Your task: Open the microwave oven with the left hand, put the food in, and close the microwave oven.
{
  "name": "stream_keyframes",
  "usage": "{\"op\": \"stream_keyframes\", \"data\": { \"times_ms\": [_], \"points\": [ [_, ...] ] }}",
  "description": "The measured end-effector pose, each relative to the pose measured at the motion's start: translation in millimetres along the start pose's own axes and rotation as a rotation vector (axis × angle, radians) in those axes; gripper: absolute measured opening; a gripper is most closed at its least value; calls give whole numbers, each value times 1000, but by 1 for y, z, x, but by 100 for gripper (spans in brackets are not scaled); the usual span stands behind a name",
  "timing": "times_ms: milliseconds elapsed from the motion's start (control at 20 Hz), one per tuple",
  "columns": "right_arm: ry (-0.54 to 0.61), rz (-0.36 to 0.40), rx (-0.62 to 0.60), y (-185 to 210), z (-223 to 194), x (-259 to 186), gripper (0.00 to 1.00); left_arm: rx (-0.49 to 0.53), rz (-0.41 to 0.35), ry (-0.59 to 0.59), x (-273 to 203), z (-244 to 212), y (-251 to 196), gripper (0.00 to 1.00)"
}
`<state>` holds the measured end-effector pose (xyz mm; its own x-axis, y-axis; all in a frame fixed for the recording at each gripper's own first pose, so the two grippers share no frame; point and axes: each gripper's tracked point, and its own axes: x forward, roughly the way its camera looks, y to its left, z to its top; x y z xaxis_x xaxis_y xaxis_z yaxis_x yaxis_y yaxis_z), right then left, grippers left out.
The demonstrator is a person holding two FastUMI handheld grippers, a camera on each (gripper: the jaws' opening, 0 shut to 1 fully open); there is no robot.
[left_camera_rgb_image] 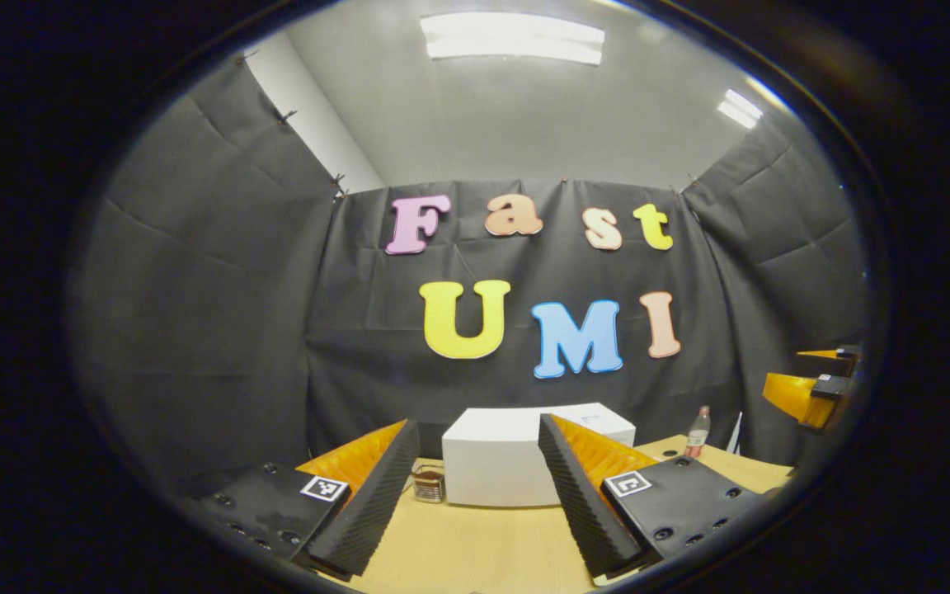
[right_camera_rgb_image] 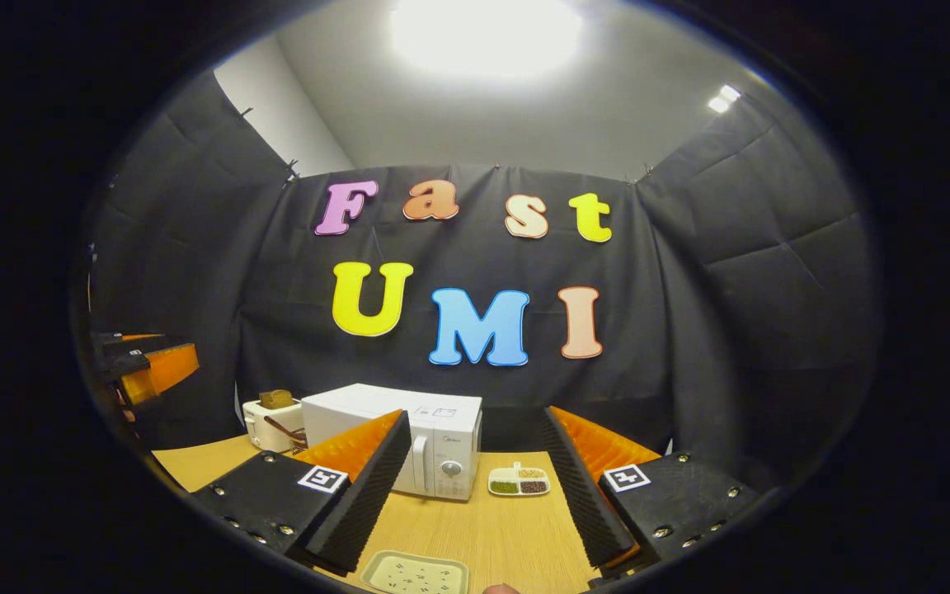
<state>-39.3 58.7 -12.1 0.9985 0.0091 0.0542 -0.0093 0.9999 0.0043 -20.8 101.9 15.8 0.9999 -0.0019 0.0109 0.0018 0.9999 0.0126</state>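
Landmark: microwave (right_camera_rgb_image: pixel 409 441), white box on the wooden table (right_camera_rgb_image: pixel 508 536), door shut as far as the right gripper view shows, handle and dial on its right-hand face panel. A shut door fits either food not yet in, or food already inside and the door closed again; interior is hidden, can't settle it.

Left to right in the right gripper view: left gripper (right_camera_rgb_image: pixel 145 363) held up high, left of the microwave and well apart from it, jaws look parted, nothing between them. White toaster (right_camera_rgb_image: pixel 270 421) with bread just left of the microwave, at its back corner. Right gripper (right_camera_rgb_image: pixel 475 487) fingers spread wide, nothing held, microwave's control end between and beyond them, slightly left of centre. Small divided dish (right_camera_rgb_image: pixel 519 481) with green and brown food just right of the microwave, near its front corner. Pale green tray (right_camera_rgb_image: pixel 416 573) in front of the microwave, nearest the right gripper, contents too small to tell.

Left gripper view: left gripper (left_camera_rgb_image: pixel 475 495) released, empty, microwave (left_camera_rgb_image: pixel 516 462) straight ahead between the fingers, seen side-on, its long axis running across the view. Small cup (left_camera_rgb_image: pixel 428 484) just left of the microwave, bottle (left_camera_rgb_image: pixel 697 431) to its right, right gripper (left_camera_rgb_image: pixel 813 388) high at the far right.

Key relation: the handle is vertical on the front, the left gripper faces the side.
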Motion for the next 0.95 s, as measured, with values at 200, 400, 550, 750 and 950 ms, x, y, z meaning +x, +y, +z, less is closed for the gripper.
{"op": "stream_keyframes", "data": {
  "times_ms": [200, 400, 550, 750, 950],
  "points": [
    [-7, 1, 3, 3, 2, 1, 97, 6, -3, -3, -4, 0, -1, 96],
    [-12, 5, 0, 6, 4, 0, 97, 9, -10, -5, -2, 1, -6, 96],
    [-9, 1, 7, 4, 1, 1, 97, 9, -15, -6, -1, 2, -9, 97],
    [-11, -5, 11, 1, 2, 3, 97, 6, -17, -8, 0, 2, -11, 96],
    [-15, -1, 7, 3, 3, 4, 97, 11, -16, -7, -1, 1, -11, 96]
  ]
}}
